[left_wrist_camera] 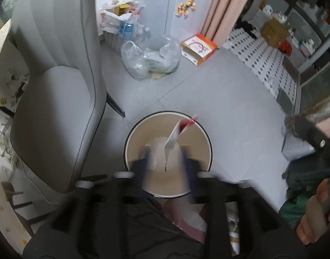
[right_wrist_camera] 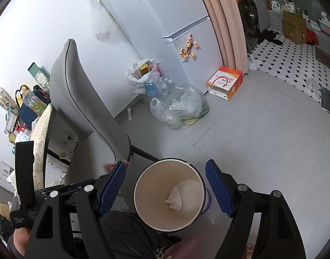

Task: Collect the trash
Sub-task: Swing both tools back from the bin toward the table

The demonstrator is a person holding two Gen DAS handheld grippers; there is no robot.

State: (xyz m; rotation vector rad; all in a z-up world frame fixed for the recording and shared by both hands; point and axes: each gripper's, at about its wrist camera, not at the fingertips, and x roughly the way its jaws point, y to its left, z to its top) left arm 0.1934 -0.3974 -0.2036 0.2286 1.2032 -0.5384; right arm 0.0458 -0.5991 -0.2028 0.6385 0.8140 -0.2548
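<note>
Tilting upright, wrapper point(left_wrist_camera: 175, 138) drops into bin point(left_wrist_camera: 130, 138).

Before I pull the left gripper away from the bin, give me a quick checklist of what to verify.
1. Wrapper free of the left gripper: ok, its blurred jaws stand apart with the wrapper loose between them.
2. Wrapper over the bin: ok, it hangs above the opening.
3. Wrapper landed inside: cannot tell, it looks mid-air.
4. Bin has room: ok, only a white wad at the bottom.
5. Right gripper empty: ok, open, nothing between its jaws.
6. Chair clear of the bin: ok, beside it, apart.
</note>
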